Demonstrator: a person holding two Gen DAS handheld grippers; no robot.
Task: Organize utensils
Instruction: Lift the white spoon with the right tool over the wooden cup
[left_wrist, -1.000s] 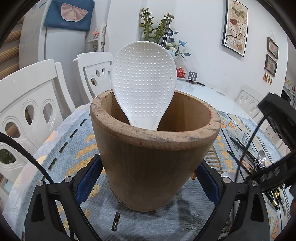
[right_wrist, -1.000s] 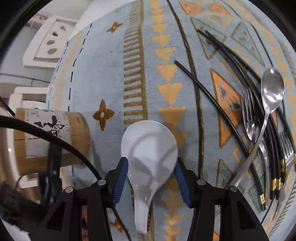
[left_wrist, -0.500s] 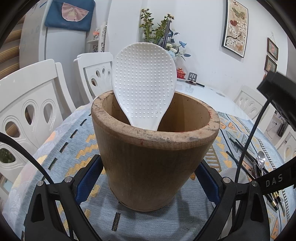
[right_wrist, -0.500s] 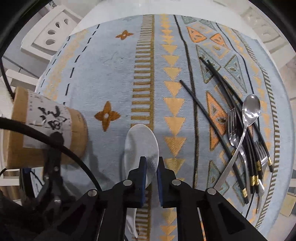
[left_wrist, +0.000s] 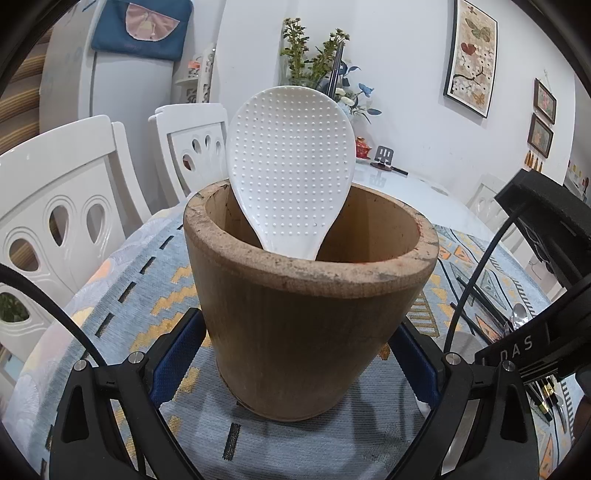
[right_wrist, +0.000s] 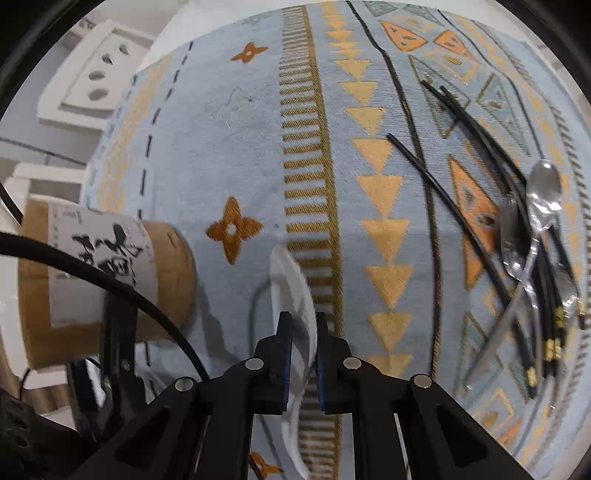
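Note:
A wooden utensil holder (left_wrist: 314, 325) stands on the patterned cloth with a white dimpled rice paddle (left_wrist: 290, 173) upright in it. My left gripper (left_wrist: 295, 343) is shut on the holder, a blue pad against each side of its lower wall. In the right wrist view the holder (right_wrist: 170, 266) sits at the left, with a printed label. My right gripper (right_wrist: 301, 321) points steeply down. Its jaws have just closed on a translucent white spoon (right_wrist: 290, 280), which stands on edge between the pads, handle trailing back under the gripper.
Black chopsticks (right_wrist: 454, 206), a metal spoon (right_wrist: 543, 192) and forks (right_wrist: 511, 236) lie in a pile on the cloth to the right. White chairs (left_wrist: 62, 206) stand past the table's left edge. The right gripper's body (left_wrist: 535, 258) looms beside the holder.
The right jaws closed from wide apart onto the white spoon. The spoon went from lying flat to standing on edge, and the gripper shifted a little. The left gripper and holder kept still.

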